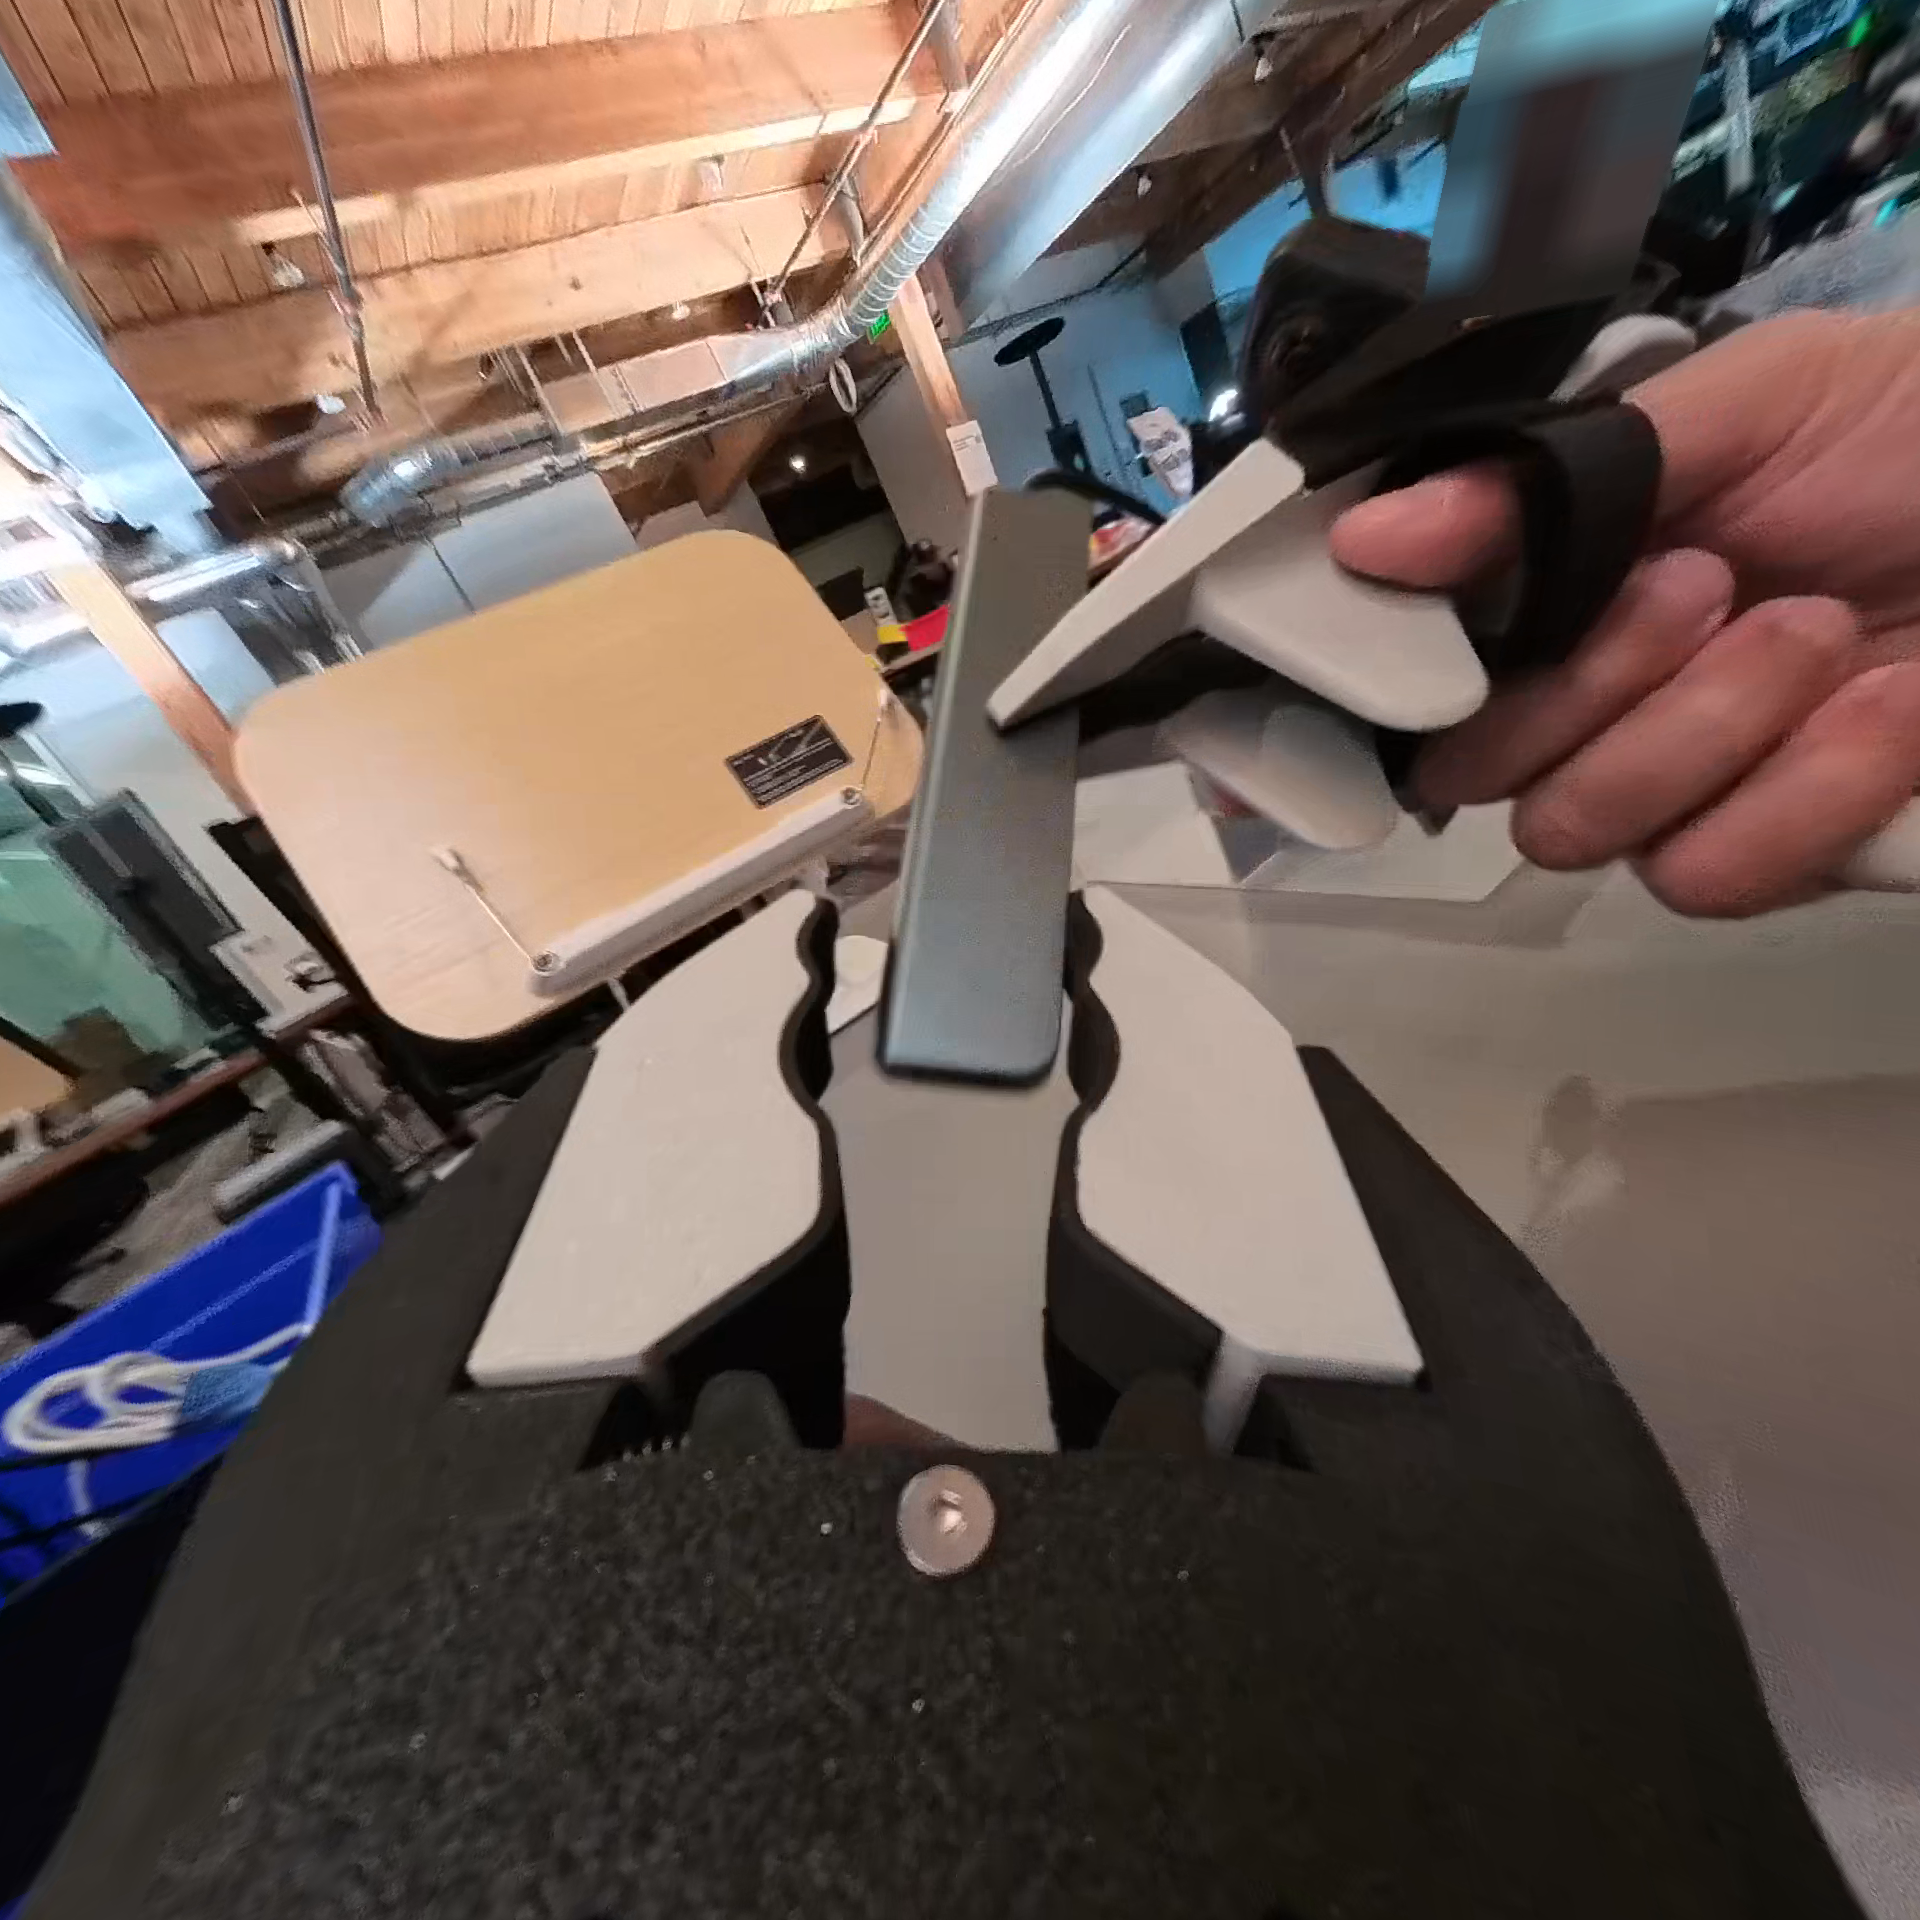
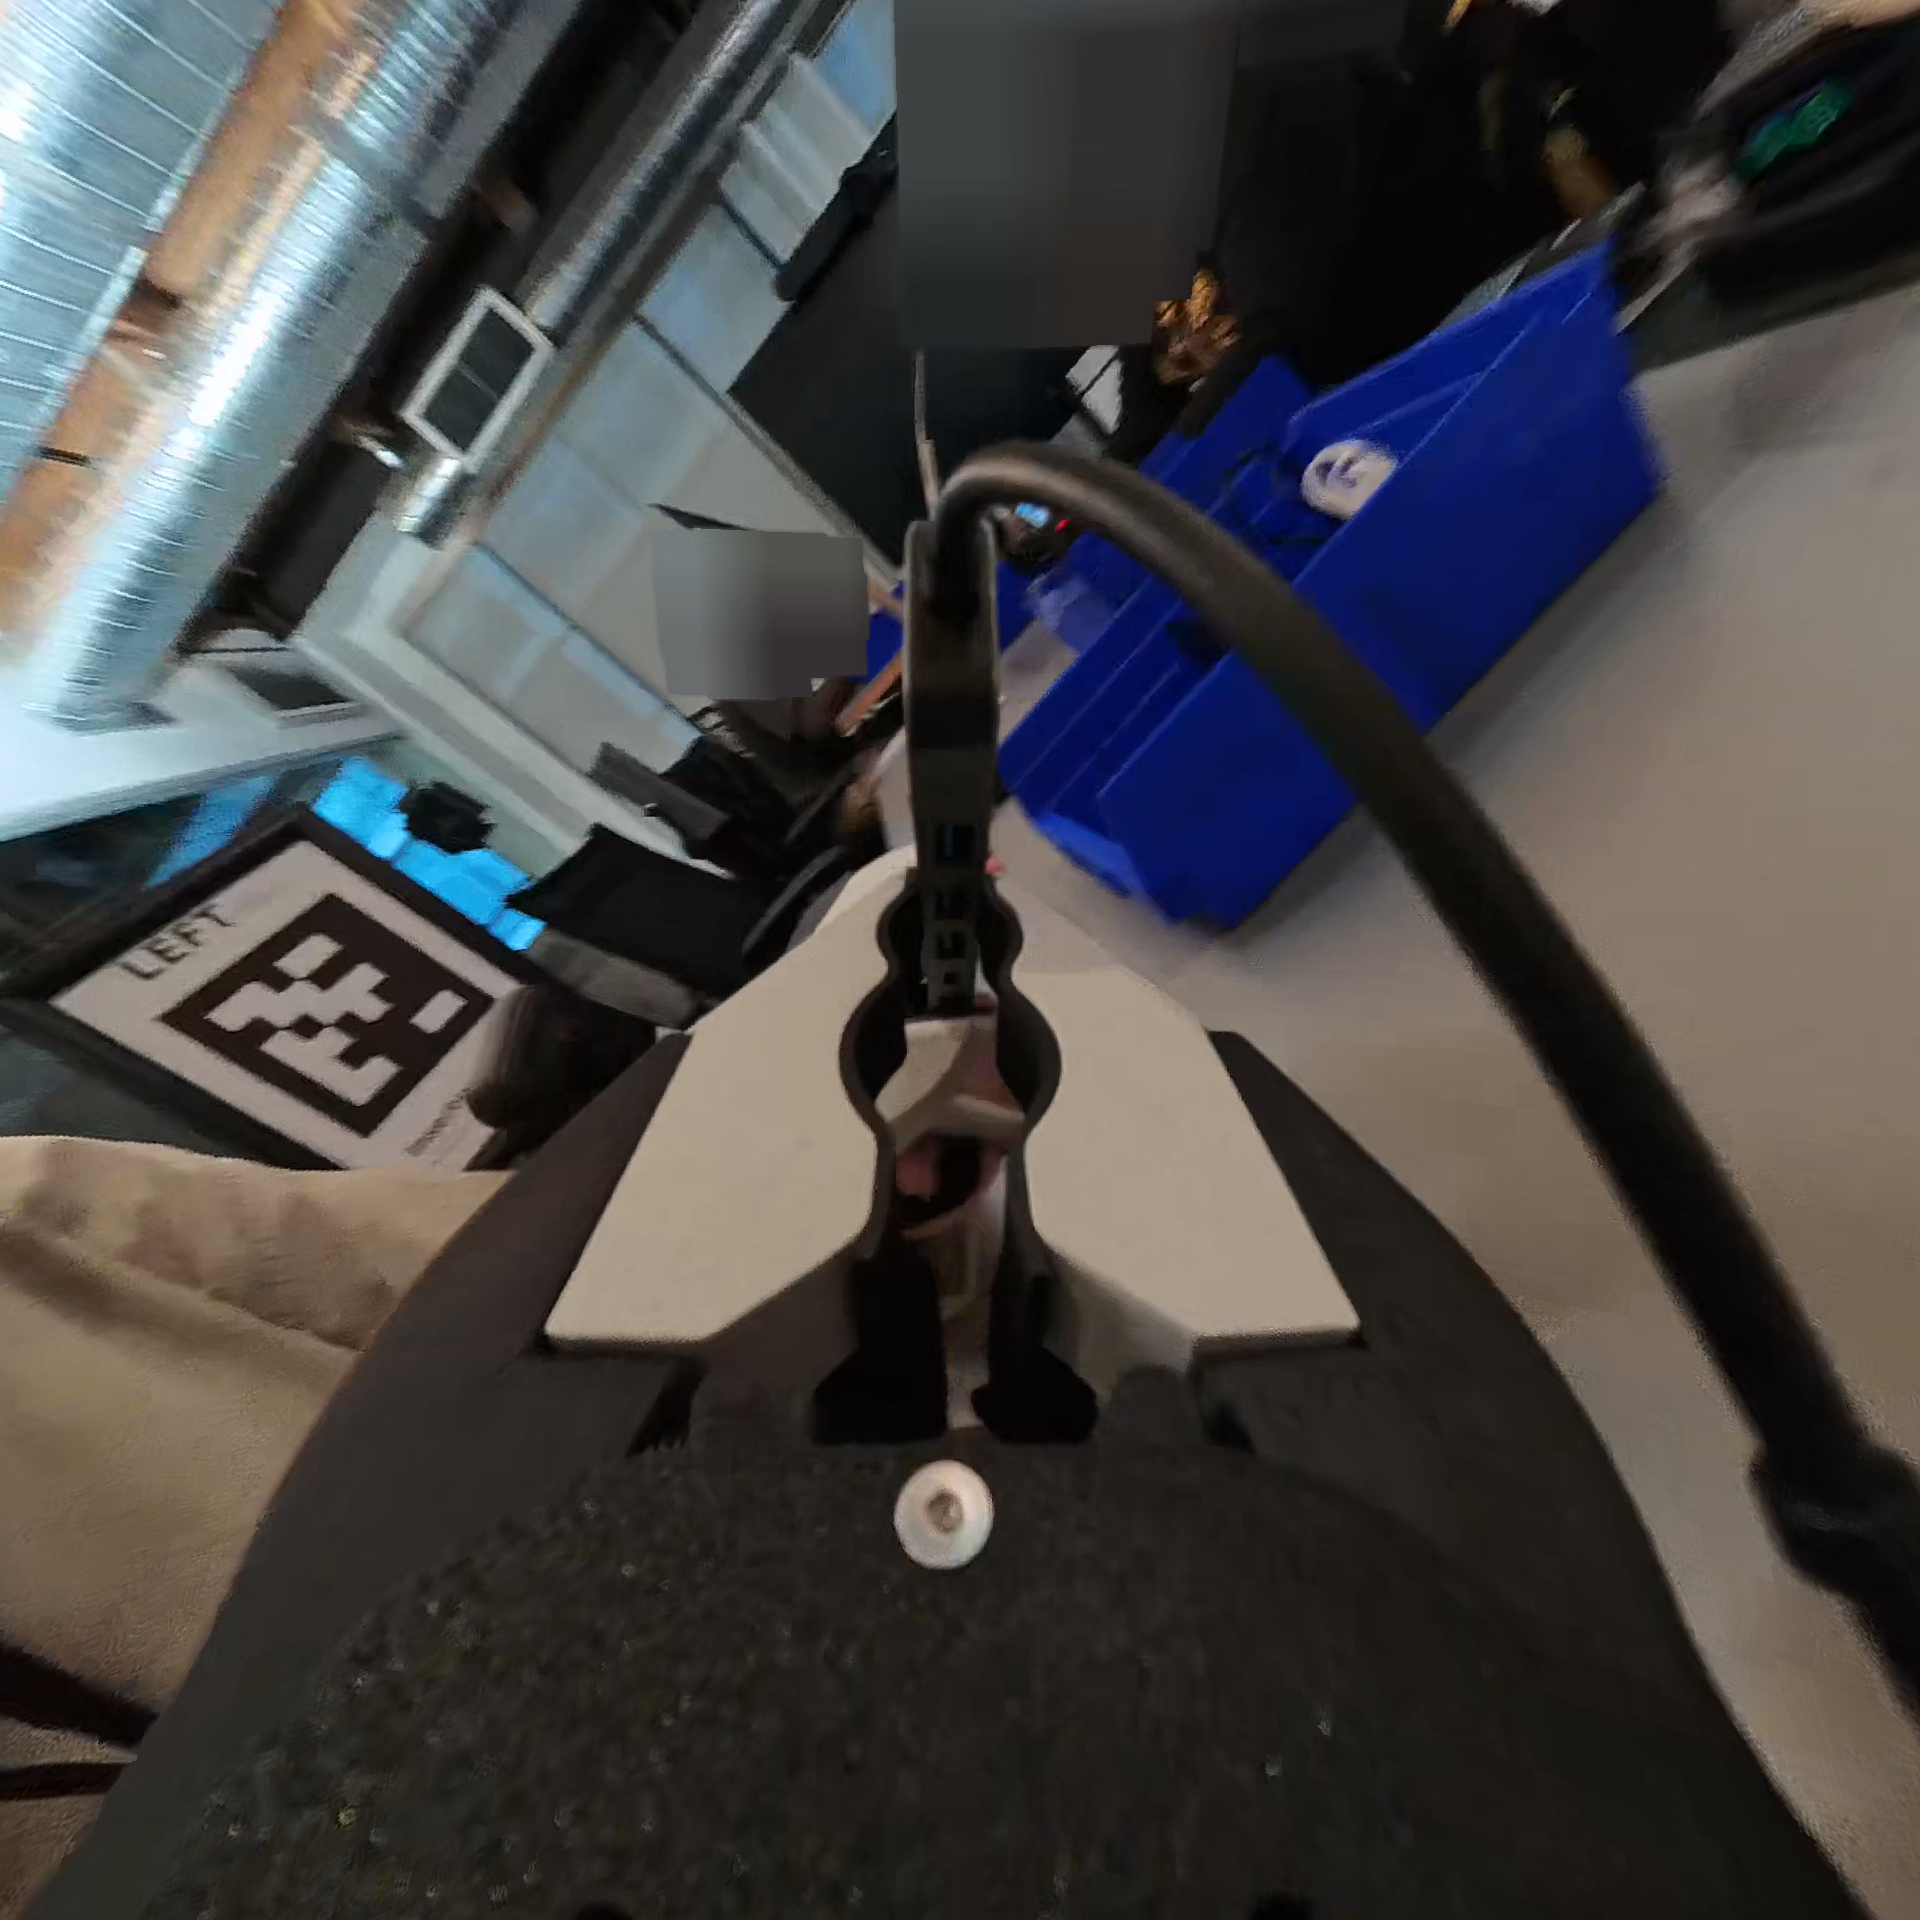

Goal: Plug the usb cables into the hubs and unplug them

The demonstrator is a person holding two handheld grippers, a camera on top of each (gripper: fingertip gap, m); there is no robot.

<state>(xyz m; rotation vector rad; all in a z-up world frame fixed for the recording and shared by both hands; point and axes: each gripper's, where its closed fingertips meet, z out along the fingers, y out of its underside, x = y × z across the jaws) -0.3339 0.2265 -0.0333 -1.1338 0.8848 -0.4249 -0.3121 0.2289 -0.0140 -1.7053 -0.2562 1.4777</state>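
Left wrist view: the left gripper [image 1: 951,997] is clamping the grey hub [image 1: 987,790], tilting it up above the glossy grey table [image 1: 1558,1039]; behind the hub, a wooden stand [image 1: 540,758] is leaning under timber beams.

Right wrist view: the right gripper [image 2: 951,935] is pinching the black usb cable [image 2: 1455,831] plug; blue bins [image 2: 1351,675] are sitting beyond the cable on the table.

Hub [image 1: 982,790] upright between left claw [image 1: 951,997] fingers, above desk [image 1: 1558,1091], right claw [image 1: 1195,665] just right of hub, tilted board [image 1: 561,748] behind left, bins [image 2: 1351,644] on desk beyond cable [image 2: 1403,810]
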